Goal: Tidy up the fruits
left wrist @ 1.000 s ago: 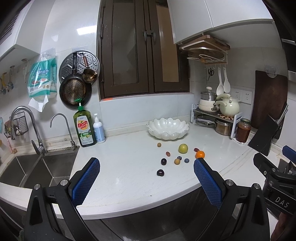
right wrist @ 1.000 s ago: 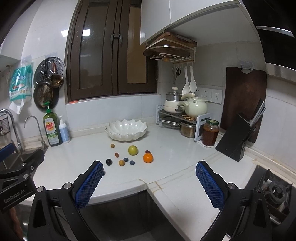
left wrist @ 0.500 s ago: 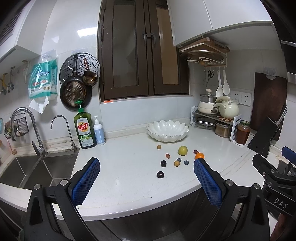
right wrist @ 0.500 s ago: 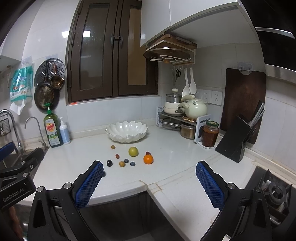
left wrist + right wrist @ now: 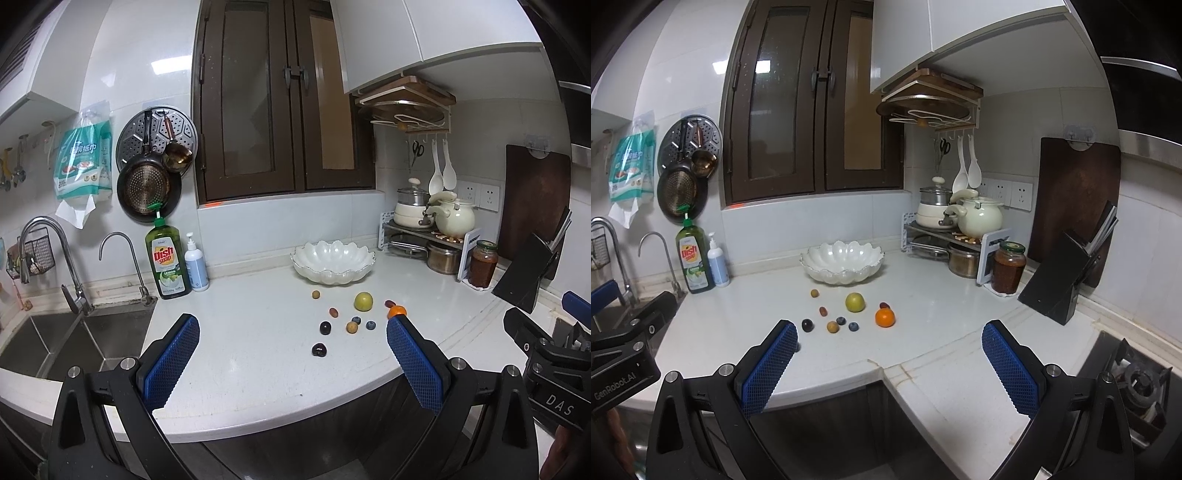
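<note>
White counter (image 5: 258, 350), scattered fruits (image 5: 854, 302) ahead of left gripper (image 5: 291, 363) and right gripper (image 5: 888, 363), both spread, empty

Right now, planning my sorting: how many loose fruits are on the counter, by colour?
Green round fruit: 1
Orange round fruit: 1
Small tan fruits: 2
Small blue berries: 2
Small reddish-brown fruits: 2
Small dark purple fruits: 2
Total: 10

Both the left gripper (image 5: 291, 354) and the right gripper (image 5: 889, 360) have black frames, silver screws and blue cross-hatched pads (image 5: 171, 360); white lettering reads "DAS" and "GenRobot.AI".
</note>
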Demonstrator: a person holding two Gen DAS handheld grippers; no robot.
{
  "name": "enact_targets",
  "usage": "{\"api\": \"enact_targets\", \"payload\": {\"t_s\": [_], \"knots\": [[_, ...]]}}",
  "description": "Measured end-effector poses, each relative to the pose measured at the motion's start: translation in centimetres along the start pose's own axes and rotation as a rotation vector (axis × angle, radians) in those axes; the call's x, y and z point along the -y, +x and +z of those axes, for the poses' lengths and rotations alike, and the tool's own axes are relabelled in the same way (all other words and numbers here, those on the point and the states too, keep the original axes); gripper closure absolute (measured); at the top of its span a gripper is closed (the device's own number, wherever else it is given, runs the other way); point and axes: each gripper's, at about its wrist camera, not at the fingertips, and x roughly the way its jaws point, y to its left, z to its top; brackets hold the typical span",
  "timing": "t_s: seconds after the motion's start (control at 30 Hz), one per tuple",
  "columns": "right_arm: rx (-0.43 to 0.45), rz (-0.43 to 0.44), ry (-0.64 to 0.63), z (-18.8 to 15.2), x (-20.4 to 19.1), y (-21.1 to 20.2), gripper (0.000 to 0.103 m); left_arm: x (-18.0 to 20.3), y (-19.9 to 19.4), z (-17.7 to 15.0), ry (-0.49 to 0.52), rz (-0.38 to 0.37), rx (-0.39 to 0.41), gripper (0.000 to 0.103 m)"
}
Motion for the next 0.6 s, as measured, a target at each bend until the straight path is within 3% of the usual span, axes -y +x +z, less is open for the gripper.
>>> {"api": "enact_targets", "payload": {"t_s": [0.6], "knots": [[-0.027,0.003,-0.006,0.0,-0.2,1.5,0.001,0.2,2.0,0.0,-0.01,-0.023,-0.042,0.0]]}}
